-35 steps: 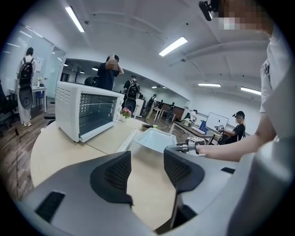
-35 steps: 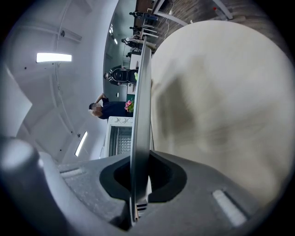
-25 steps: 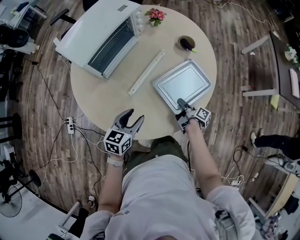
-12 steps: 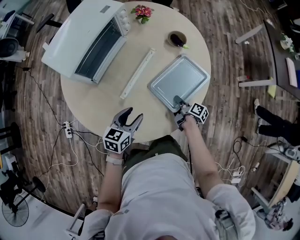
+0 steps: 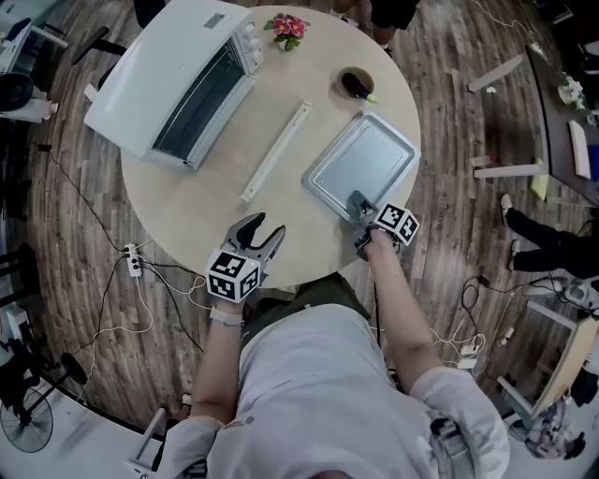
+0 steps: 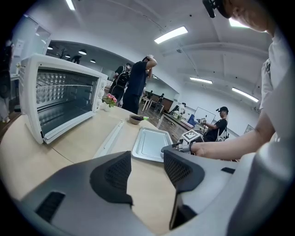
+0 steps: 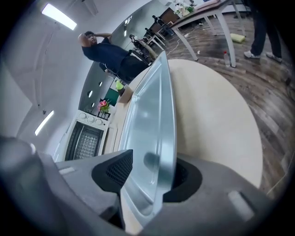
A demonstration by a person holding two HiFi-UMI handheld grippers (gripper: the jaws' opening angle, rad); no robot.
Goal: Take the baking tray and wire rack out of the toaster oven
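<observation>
The silver baking tray lies flat on the round table, right of centre. My right gripper is at its near rim. Its jaws have just been opening and now straddle the tray's rim without pressing on it. My left gripper stands open with nothing in it over the table's near edge, well apart from the tray. The white toaster oven sits at the far left. A wire rack shows inside it through its front.
A long pale strip lies between oven and tray. Behind the tray stands a small bowl holding a dark vegetable, and a pot of pink flowers sits at the far edge. People stand beyond the table; cables run over the floor at left.
The right gripper's jaws have parted around the tray's near rim, and the tray rests on the table. The left gripper has barely shifted.
</observation>
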